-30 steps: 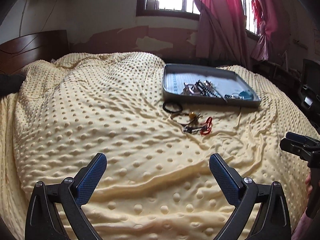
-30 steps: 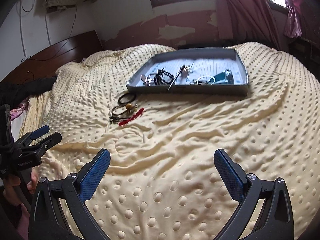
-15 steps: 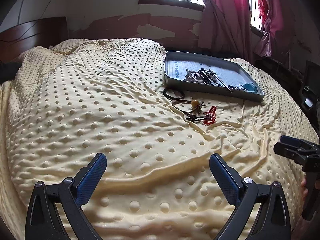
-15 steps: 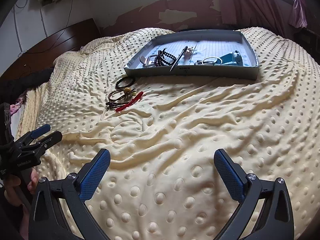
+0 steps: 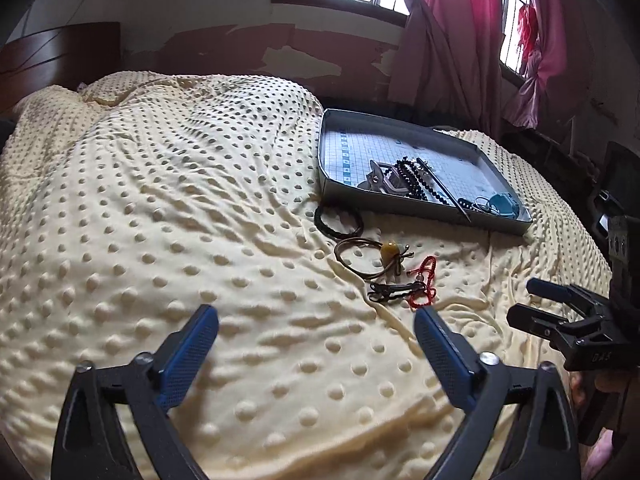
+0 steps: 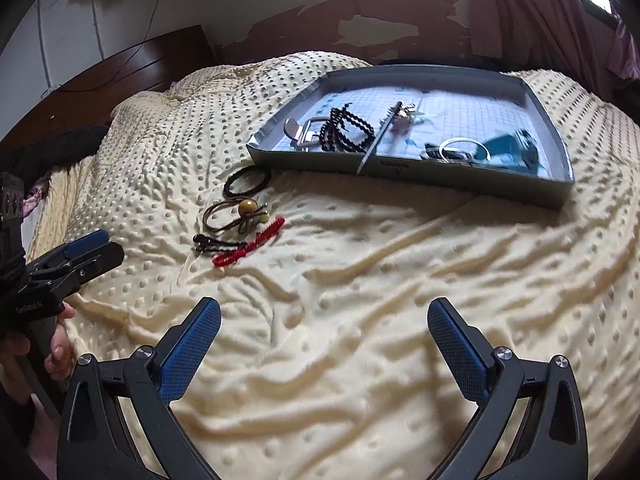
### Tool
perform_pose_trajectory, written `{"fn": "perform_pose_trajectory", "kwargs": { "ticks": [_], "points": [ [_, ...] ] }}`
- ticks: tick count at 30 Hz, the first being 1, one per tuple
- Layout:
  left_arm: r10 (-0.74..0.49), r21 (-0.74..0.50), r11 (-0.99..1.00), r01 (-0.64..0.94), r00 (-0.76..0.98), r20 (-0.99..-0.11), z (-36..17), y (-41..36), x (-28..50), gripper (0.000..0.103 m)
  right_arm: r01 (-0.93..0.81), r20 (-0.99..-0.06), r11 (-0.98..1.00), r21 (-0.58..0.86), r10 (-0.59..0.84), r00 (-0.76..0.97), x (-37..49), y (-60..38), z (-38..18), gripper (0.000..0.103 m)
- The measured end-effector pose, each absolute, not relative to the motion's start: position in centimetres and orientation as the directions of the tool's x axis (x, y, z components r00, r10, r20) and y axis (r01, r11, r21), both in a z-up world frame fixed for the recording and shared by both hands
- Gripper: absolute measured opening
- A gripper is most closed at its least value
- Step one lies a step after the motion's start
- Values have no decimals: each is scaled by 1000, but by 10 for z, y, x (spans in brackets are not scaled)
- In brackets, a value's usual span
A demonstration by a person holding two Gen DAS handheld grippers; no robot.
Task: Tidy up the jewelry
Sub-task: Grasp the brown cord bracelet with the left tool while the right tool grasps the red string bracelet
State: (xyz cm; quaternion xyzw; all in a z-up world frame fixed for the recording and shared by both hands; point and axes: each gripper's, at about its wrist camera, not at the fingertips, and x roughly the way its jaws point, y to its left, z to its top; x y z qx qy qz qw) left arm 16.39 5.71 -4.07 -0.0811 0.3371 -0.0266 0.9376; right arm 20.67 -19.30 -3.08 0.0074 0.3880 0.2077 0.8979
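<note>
A grey tray (image 5: 424,211) (image 6: 400,168) lies on the yellow dotted blanket, holding black beads (image 5: 412,176) (image 6: 344,132), a metal clasp, a long pin and a teal piece. On the blanket in front of it lie a black ring band (image 5: 338,220) (image 6: 246,182), a brown cord with an amber bead (image 5: 390,249) (image 6: 248,209), a black clip (image 5: 394,291) (image 6: 218,245) and a red braided bracelet (image 5: 426,282) (image 6: 250,249). My left gripper (image 5: 316,336) is open, just short of the clip. My right gripper (image 6: 324,328) is open above bare blanket.
The bed's blanket (image 5: 160,200) is rumpled into folds near the jewelry. A dark wooden headboard (image 6: 132,68) stands at the left, pink curtains (image 5: 452,40) at the window. The right gripper (image 5: 560,320) shows in the left view, and a hand (image 6: 56,344) holds the left gripper.
Both grippers have moved forward toward the loose jewelry, which now looks larger and nearer. Both stay open.
</note>
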Motion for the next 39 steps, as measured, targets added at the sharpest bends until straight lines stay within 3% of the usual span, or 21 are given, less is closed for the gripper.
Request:
{"fn": "perform_pose_trajectory", "kwargs": {
  "ticks": [6, 9, 18, 21, 23, 27, 32, 39],
  "points": [
    [-160, -158, 985, 75, 755, -636, -37, 53, 191, 79, -398, -664, 893, 212, 430, 611, 222, -188, -25, 99],
    [-205, -181, 977, 113, 734, -648, -39, 51, 207, 68, -411, -657, 885, 220, 445, 608, 227, -184, -24, 75],
    [-312, -298, 945, 137, 660, -683, -62, 53, 253, 53, -442, -654, 860, 254, 490, 577, 241, -171, -27, 64],
    [-317, -304, 943, 134, 636, -704, -66, 53, 263, 37, -442, -661, 856, 269, 498, 561, 247, -167, -31, 55],
    [-331, -319, 938, 133, 613, -717, -72, 52, 269, 25, -440, -670, 854, 278, 501, 549, 251, -164, -35, 53],
    [-350, -342, 930, 132, 594, -724, -76, 54, 270, 23, -445, -678, 847, 290, 510, 529, 258, -156, -41, 53],
    [-363, -366, 923, 116, 574, -734, -82, 56, 270, 11, -453, -681, 843, 291, 515, 521, 261, -149, -43, 53],
    [-364, -382, 919, 95, 575, -733, -85, 58, 270, 5, -453, -687, 838, 304, 522, 505, 263, -148, -45, 53]
  ]
}}
